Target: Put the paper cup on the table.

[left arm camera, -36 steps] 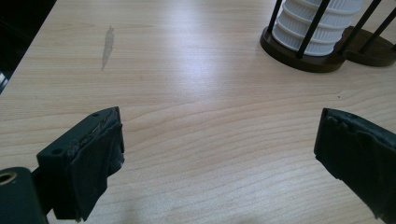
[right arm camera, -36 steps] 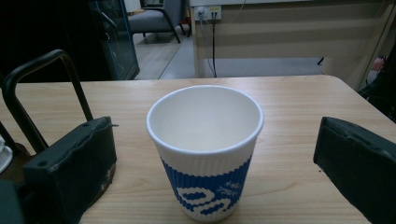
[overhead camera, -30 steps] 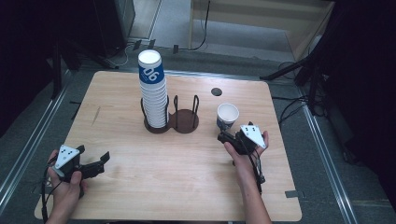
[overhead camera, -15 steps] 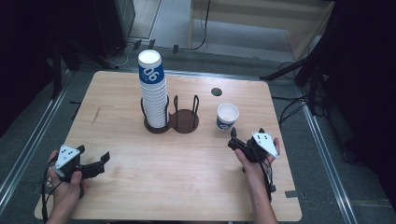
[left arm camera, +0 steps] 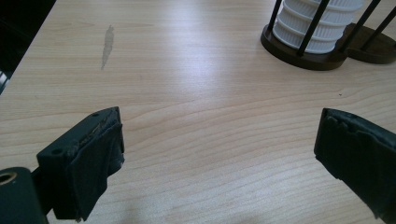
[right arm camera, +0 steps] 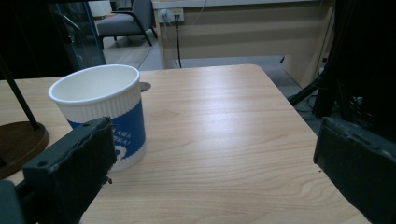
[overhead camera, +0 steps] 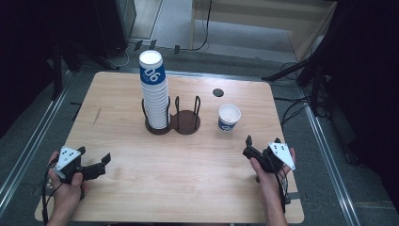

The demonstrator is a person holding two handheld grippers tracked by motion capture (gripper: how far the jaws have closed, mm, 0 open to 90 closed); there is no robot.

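A white-and-blue ribbed paper cup (overhead camera: pixel 229 117) stands upright on the pale wooden counter (overhead camera: pixel 188 165). The right claw (overhead camera: pixel 248 147) rests near it, jaws apart. The left claw (overhead camera: pixel 96 162) also gapes empty.

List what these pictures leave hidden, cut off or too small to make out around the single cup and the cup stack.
- Single cup: its lower print, in the right gripper view, hidden behind the right gripper's near jaw.
- Cup stack: its top, in the left gripper view, cut off by the upper edge.
- Cup count in the stack: high view, ribs too small to count.
- Dark spot on the table: high view, too small to tell hole or mark.
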